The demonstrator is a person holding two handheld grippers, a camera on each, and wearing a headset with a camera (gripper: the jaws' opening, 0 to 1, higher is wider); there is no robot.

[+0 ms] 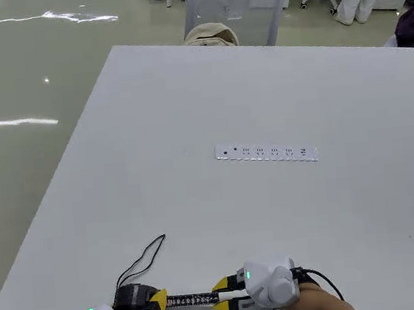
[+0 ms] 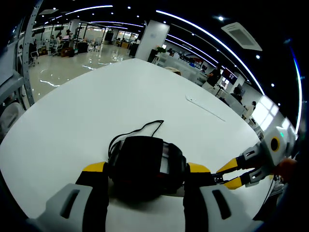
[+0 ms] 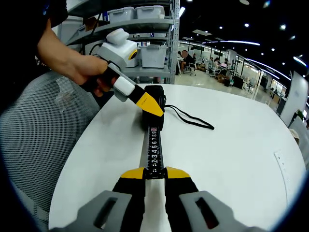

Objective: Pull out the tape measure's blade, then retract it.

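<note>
A black tape measure case (image 2: 145, 166) with a black wrist strap (image 1: 147, 256) rests on the white table at the near edge. My left gripper (image 2: 146, 169) is shut on the case, its yellow pads on either side. A short length of numbered blade (image 3: 153, 147) runs out from the case (image 3: 154, 108) to my right gripper (image 3: 154, 173), which is shut on the blade's end. In the head view the case (image 1: 136, 297) is at the bottom left, the blade (image 1: 193, 300) stretches right to my right gripper (image 1: 225, 295).
A white power strip (image 1: 265, 153) lies flat in the middle of the table (image 1: 259, 92). A grey chair (image 1: 234, 11) stands at the far edge. The table's left edge drops to a glossy floor. A mesh chair back (image 3: 43, 140) is beside the near edge.
</note>
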